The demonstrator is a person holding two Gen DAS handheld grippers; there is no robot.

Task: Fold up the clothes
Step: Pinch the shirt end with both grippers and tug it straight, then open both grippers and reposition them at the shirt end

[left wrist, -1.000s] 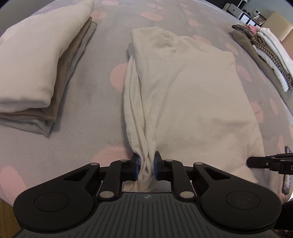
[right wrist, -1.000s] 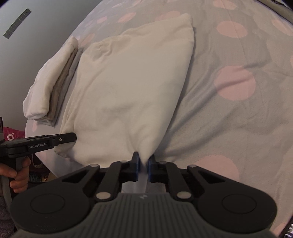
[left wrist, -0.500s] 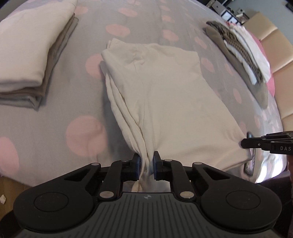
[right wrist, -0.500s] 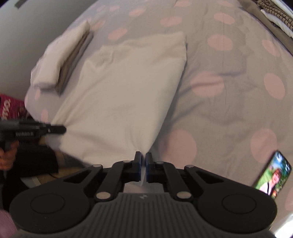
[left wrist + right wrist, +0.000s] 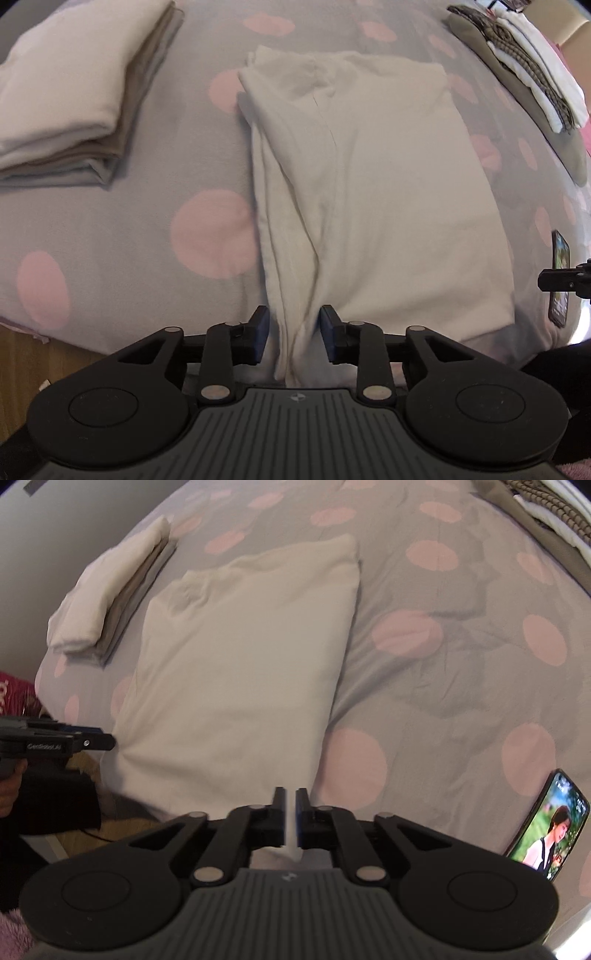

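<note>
Both grippers, left gripper [image 5: 293,334] and right gripper [image 5: 290,821], part their jaws, releasing the cream garment's [image 5: 369,192] near corners onto the bed [image 5: 110,229].

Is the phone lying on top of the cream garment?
No, the phone lies on the dotted bedcover, apart from the cream garment, with bare cover between them.

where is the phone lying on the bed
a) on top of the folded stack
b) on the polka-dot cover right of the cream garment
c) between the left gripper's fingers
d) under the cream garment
b, the phone lies screen lit on the polka-dot cover, apart from the cream garment and to its right.
</note>
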